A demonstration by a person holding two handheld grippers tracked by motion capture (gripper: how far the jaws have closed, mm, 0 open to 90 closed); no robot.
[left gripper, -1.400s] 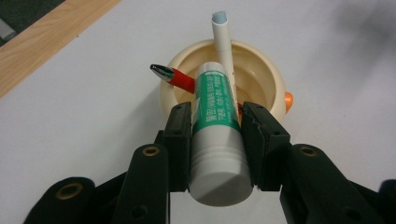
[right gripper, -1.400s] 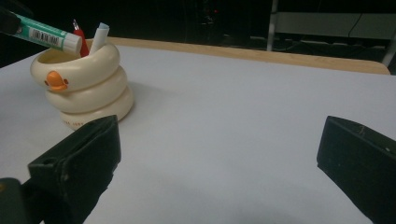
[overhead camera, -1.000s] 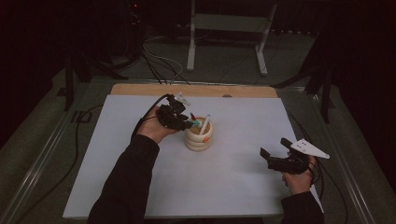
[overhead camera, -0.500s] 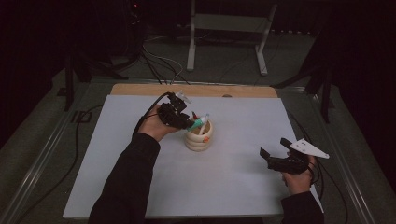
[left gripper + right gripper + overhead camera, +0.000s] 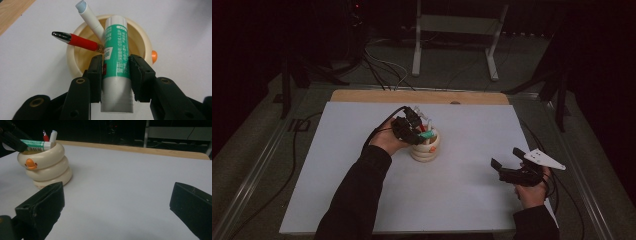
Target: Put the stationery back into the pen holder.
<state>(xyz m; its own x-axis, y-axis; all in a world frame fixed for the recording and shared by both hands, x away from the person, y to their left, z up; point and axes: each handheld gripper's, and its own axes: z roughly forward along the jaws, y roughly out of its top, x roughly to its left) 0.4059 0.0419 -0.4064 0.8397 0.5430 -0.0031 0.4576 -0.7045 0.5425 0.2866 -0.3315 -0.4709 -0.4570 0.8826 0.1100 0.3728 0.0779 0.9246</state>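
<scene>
**Glue stick held over the duck-faced pen pot**

The glue stick is a stout tube with a green printed label round its upper part and a plain whitish base below, the label carrying small printed text and a barcode patch. It lies nearly level, its far end reaching over the rim of the cream pen holder while its base points back toward the hand. The left gripper clamps it about the middle, one black pad pressed to each side of the label. In the high view that gripper sits at the left edge of the pot, left of the table's middle, with the dark sleeve running in from the bottom.

Inside the pot lean two more things: a red pen with a shiny dark tip, tilted to the left, and a pale marker with a light blue end, tilted up and away just behind the glue stick. The pot itself is built of three stacked rounded rings, and the right gripper view shows an orange beak and a small dark eye on its top ring.

Well to the right, near the table's right edge, the right gripper hovers just above the white table cover, its jaws spread wide with nothing between them.
</scene>
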